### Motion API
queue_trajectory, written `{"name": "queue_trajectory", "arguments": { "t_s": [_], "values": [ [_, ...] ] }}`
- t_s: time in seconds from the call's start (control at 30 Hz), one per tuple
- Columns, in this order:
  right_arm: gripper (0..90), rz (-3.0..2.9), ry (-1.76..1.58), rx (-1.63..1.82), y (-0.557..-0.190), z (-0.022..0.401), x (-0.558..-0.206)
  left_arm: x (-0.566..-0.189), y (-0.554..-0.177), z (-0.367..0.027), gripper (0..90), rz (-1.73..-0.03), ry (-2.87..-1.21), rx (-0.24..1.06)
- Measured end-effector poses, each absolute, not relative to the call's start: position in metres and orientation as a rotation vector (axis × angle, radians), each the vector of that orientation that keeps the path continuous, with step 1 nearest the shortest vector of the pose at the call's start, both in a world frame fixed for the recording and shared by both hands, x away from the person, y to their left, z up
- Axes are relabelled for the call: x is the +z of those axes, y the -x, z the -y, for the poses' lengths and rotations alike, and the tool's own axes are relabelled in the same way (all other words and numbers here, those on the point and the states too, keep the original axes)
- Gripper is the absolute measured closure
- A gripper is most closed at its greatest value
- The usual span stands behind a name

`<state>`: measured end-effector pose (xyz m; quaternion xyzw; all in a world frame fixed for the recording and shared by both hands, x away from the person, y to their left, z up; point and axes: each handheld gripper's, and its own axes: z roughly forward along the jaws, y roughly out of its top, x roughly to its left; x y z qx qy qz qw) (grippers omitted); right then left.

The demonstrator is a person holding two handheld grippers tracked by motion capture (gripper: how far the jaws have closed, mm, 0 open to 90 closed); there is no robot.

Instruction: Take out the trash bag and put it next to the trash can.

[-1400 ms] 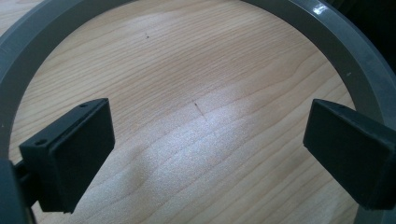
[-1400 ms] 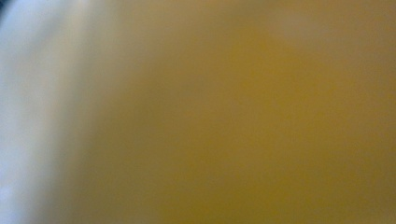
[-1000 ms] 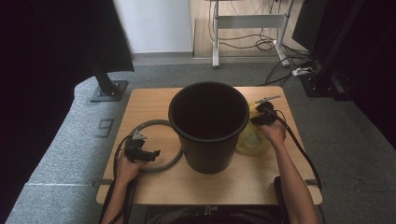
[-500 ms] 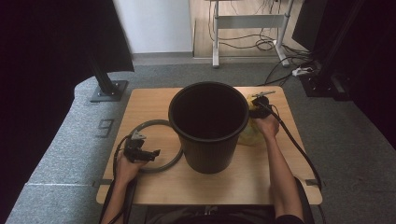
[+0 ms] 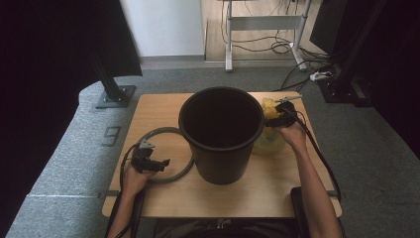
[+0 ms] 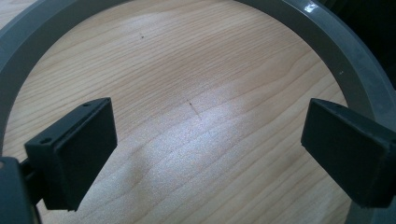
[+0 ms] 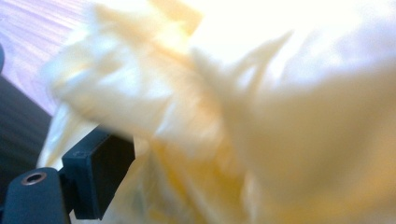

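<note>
A light wooden table (image 5: 163,116) stands on grey carpet, and the person's two forearms come in over its near edge. The largest thing on it is a black bucket (image 5: 221,134), upright and open-mouthed, set at the middle of the table with its dark inside showing.

To the left of the bucket lies a grey ring (image 5: 171,133), flat on the wood, its right side passing just beside the bucket's base. The left gripper (image 5: 156,164) rests over the ring's near arc, held in the person's left hand (image 5: 132,179). In the left gripper view the two black jaws stand wide apart with bare wood between them, and the grey ring (image 6: 327,51) curves round behind and beside them; the jaws grip nothing.

To the right of the bucket a yellow plastic bag (image 5: 269,130), crumpled and partly see-through, hangs from the level of the bucket's rim down to the table, close against the bucket's wall. The right gripper (image 5: 280,118) is held up at the bag's upper part by the right hand (image 5: 293,135), with a black cable trailing back along the forearm. In the right gripper view the bag (image 7: 243,116) is blurred and very close; the plastic lies over the jaws, one of which is hidden, so whether they are clamped on it cannot be told.
</note>
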<state>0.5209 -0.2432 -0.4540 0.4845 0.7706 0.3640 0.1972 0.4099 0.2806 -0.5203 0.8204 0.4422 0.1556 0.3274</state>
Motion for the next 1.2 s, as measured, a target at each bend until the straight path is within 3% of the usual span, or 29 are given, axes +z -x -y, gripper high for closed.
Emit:
{"name": "queue_trajectory", "arguments": {
  "t_s": [0.53,0.6,0.67,0.77,1.1,1.2],
  "values": [
    [15.7,-2.165,-1.315,1.019,-0.468,0.273,-0.433,-0.521,-0.41,-0.279,3.3,-1.156,-2.156,0.411],
    [23.0,-2.166,-1.306,1.007,-0.463,0.275,-0.433,-0.52,-0.409,-0.279,3.3,-1.156,-2.156,0.41],
    [46.6,-2.171,-1.28,0.999,-0.455,0.276,-0.434,-0.521,-0.41,-0.279,3.3,-1.155,-2.158,0.409],
    [58.2,-2.175,-1.27,0.963,-0.457,0.272,-0.439,-0.521,-0.41,-0.278,3.4,-1.151,-2.163,0.412],
    [60.4,-2.074,-1.31,0.951,-0.507,0.245,-0.464,-0.52,-0.409,-0.279,3.5,-1.149,-2.157,0.409],
    [52.3,-2.064,-1.325,0.958,-0.515,0.244,-0.465,-0.52,-0.409,-0.28,3.5,-1.149,-2.154,0.409]
  ]
}}
